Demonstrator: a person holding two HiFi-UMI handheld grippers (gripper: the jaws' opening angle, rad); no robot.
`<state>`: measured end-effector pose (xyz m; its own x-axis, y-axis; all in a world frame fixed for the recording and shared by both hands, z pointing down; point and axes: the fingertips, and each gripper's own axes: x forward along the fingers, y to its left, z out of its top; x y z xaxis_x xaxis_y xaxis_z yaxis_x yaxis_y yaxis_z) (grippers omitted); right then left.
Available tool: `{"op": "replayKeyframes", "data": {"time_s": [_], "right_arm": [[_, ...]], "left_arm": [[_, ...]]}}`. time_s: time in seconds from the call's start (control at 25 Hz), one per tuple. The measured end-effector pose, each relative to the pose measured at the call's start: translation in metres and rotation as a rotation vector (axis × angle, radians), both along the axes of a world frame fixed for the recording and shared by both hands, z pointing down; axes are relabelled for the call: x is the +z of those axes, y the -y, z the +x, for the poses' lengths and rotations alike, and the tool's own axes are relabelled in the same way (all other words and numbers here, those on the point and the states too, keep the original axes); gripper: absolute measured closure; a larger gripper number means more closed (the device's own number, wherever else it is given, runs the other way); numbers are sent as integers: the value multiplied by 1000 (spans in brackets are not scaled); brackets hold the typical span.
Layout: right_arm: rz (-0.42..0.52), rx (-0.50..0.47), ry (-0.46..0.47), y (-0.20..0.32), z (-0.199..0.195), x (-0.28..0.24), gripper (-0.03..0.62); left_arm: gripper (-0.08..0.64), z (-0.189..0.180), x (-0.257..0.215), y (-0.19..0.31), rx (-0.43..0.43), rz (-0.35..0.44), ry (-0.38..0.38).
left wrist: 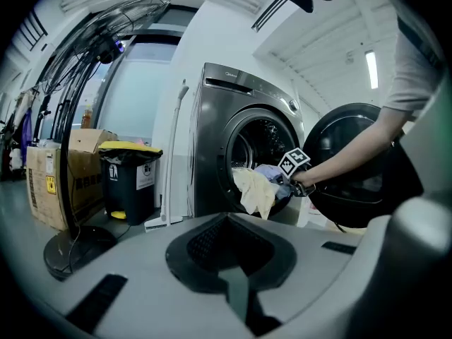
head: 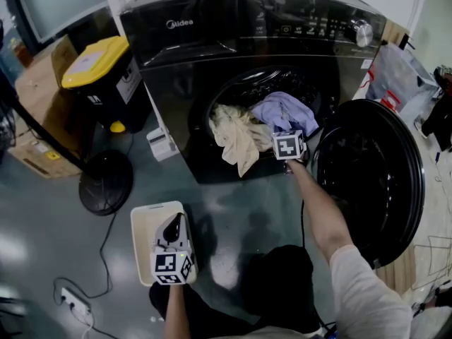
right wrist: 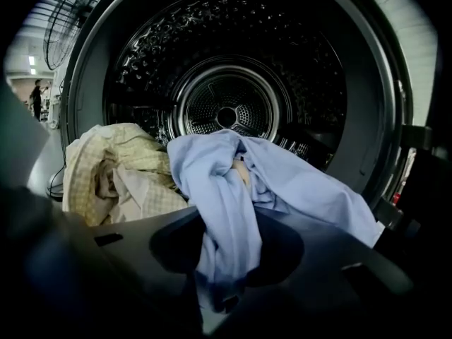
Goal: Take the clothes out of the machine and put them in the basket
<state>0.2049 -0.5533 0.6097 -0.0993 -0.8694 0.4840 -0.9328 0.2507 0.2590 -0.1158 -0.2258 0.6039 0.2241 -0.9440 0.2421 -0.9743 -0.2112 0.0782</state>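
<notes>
My right gripper (right wrist: 226,299) reaches into the mouth of the washing machine (head: 212,48). Its jaws are pinched together on a fold of a pale blue garment (right wrist: 233,189). The cloth rises from the jaws in a twisted rope, then spreads into a soft crumpled heap on the lower lip of the opening. Its far side drapes down to the right.

Just left of it, touching it, lies a cream garment with a faint check (right wrist: 113,175). It is bunched up, and from the head view one end hangs out over the front of the machine. Behind both pieces the perforated steel drum (right wrist: 226,115) is in shadow.

The round dark door (head: 374,175) stands swung wide open to the right, beside my outstretched right arm.

My left gripper (left wrist: 239,295) is low and well apart from the machine, with its jaws together and nothing between them. It hovers over a white rectangular basket (head: 145,221) that sits on the grey floor in front of the machine, to its left.

Further left stand a dark bin with a yellow lid (head: 99,62), a cardboard box (head: 42,83) and the round black base of a standing fan (head: 106,182). A white power strip (head: 74,299) lies on the floor near the basket.
</notes>
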Motion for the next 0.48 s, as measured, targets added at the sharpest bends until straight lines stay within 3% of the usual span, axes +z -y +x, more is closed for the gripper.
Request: {"op": "replayKeyframes", "data": {"time_s": [0.2, 0.48], "right_arm": [[13, 21, 25, -3, 4, 0, 481], [100, 17, 60, -18, 0, -21, 494]], "left_arm": [[541, -4, -3, -2, -5, 3, 7], [541, -7, -8, -4, 2, 21, 16]]}}
